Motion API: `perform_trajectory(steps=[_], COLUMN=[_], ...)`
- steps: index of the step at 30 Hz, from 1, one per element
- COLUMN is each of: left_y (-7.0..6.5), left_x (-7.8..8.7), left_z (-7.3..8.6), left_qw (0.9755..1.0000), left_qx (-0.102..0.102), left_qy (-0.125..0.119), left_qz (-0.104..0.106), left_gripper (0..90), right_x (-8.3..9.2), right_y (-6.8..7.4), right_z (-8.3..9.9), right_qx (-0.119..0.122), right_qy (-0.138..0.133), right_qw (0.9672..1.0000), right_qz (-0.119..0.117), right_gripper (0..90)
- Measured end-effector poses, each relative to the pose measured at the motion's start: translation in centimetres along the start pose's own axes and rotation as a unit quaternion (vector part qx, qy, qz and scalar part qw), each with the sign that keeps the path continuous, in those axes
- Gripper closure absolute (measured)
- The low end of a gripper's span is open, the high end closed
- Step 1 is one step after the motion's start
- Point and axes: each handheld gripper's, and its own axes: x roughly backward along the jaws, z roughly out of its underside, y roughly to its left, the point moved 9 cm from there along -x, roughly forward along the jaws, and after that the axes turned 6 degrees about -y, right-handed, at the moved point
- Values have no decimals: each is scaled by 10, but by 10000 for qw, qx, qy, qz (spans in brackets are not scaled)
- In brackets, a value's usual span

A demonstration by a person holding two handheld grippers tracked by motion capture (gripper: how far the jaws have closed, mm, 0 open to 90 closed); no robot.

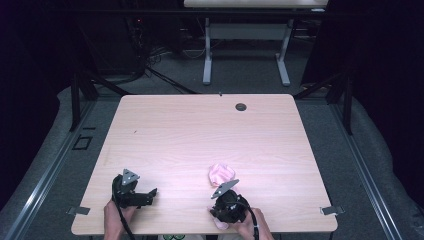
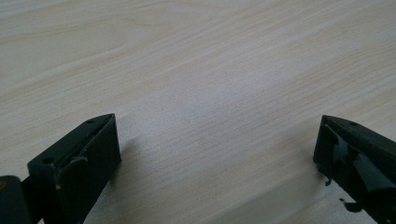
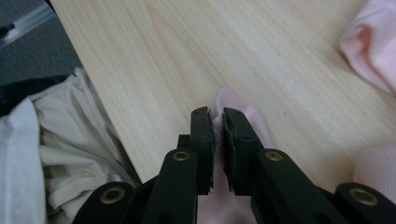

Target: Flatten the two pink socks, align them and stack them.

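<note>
A pink cloth (image 1: 221, 173) lies crumpled on the wooden table (image 1: 200, 130) near its front edge. My right gripper (image 1: 223, 216) sits just in front of the cloth, by the table's near edge. In the right gripper view this gripper (image 3: 215, 117) is shut on a thin fold of the pink cloth (image 3: 233, 100), and more of the cloth bunches at the upper right. My left gripper (image 1: 152, 193) rests at the front left of the table. Its jaws (image 2: 218, 122) stand wide open over bare wood with nothing between them.
A round grommet hole (image 1: 241, 106) sits near the table's far edge. The person's light clothing (image 3: 70, 140) shows just past the near table edge. A second table (image 1: 245, 30) stands behind on the grey floor. Metal rails (image 1: 45, 170) run along both sides.
</note>
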Motion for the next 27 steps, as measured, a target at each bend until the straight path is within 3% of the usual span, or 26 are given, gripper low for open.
perform_trajectory(steps=[4, 6, 8, 9, 13, 14, 18, 23, 24, 25, 27], left_y=[0, 0, 0, 0, -8, -12, -29, -59, -72, -72, -86], left_x=[0, 1, 2, 4, 14, 16, 26, 32, 33, 33, 33], left_z=[0, 0, 1, 1, -3, -5, -17, -32, -37, -37, -43], left_qw=[10000, 10000, 9999, 9998, 9993, 9989, 9973, 9952, 9943, 9943, 9928], left_qx=[13, 10, 66, 112, 250, 290, 308, 106, -7, -7, -128], left_qy=[1, 10, 69, 79, -210, -319, -658, -944, -1008, -1008, -1091], left_qz=[-30, -39, -112, -175, -203, -196, -80, 219, 352, 352, 480], left_gripper=[0, 0, 9, 9, 58, 70, 69, 67, 65, 65, 65], right_x=[22, 26, 39, 39, 52, 58, 66, 79, 84, 84, 86], right_y=[-6, -8, -13, -13, -20, -22, -25, -28, -28, -28, -28], right_z=[-13, -16, -25, -25, -35, -40, -46, -58, -62, -62, -66], right_qx=[-210, -223, -335, -335, -429, -495, -549, -600, -618, -618, -666], right_qy=[-458, -552, -850, -850, -1177, -1348, -1566, -1892, -2002, -2002, -2132], right_qw=[9987, 9982, 9958, 9958, 9921, 9896, 9861, 9801, 9778, 9778, 9747], right_qz=[-39, -40, -42, -42, -55, -46, -28, -4, 19, 19, -6], right_gripper=[826, 826, 825, 825, 824, 823, 823, 822, 822, 822, 822])
